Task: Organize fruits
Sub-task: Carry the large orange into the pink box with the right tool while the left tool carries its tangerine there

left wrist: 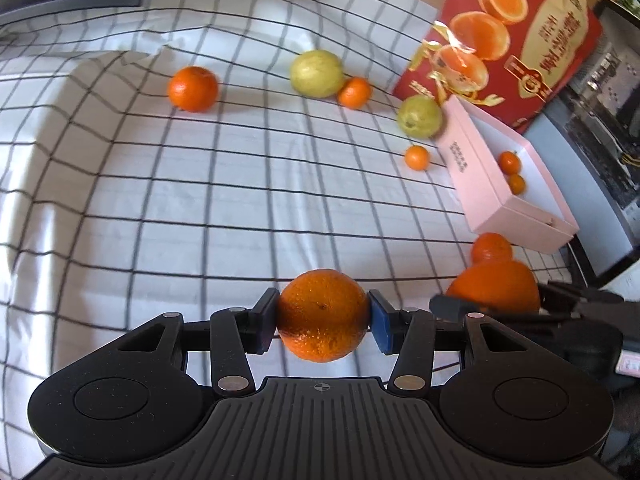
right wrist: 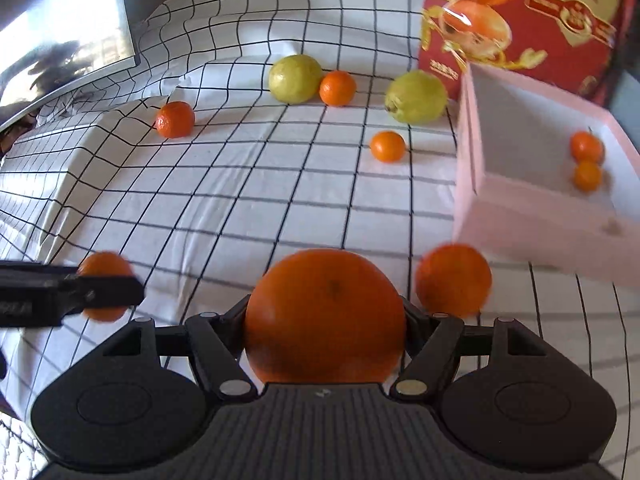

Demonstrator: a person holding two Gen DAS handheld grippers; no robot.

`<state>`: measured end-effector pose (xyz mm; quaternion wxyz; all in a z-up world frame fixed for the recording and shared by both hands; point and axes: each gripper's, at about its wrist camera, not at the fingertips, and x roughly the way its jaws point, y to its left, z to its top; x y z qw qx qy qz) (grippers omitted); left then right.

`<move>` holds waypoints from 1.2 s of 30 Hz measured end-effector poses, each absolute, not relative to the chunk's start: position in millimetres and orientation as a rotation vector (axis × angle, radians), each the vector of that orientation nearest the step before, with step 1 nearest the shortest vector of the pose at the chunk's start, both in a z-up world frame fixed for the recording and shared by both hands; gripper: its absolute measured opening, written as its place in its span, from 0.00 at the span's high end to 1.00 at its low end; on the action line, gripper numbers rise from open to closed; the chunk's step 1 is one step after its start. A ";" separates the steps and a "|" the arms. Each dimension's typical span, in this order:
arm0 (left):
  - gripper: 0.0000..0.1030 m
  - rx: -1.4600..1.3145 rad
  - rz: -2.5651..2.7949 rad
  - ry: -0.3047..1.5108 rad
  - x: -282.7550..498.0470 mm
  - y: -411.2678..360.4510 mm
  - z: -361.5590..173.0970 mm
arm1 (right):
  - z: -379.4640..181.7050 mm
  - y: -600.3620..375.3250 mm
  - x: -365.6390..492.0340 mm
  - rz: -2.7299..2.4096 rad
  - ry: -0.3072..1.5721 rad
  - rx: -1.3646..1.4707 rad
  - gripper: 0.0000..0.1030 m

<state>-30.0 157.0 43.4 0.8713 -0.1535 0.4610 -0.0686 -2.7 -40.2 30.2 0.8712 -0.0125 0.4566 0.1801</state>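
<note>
My left gripper (left wrist: 323, 320) is shut on a medium orange (left wrist: 323, 314), its pads pressing both sides, just above the checked cloth (left wrist: 200, 200). My right gripper (right wrist: 325, 320) is shut on a large orange (right wrist: 325, 316) that fills the gap between its fingers. In the left wrist view the large orange (left wrist: 496, 286) sits at the right. The right wrist view has the left gripper's orange (right wrist: 105, 286) at the left. A pink box (right wrist: 520, 220) to the right holds two small oranges (right wrist: 586, 147).
Loose on the cloth lie an orange (right wrist: 454, 280) beside my right gripper, another (right wrist: 175, 119) at the far left, two yellow-green fruits (right wrist: 295, 78) (right wrist: 416, 97), a small orange (right wrist: 337, 88) and a tiny one (right wrist: 387, 146). A red carton (left wrist: 520, 40) stands behind the box.
</note>
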 end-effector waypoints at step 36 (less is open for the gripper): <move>0.49 -0.183 -0.308 1.047 -9.9 88.2 36.4 | 25.0 -73.7 -63.5 0.327 0.958 -0.076 0.30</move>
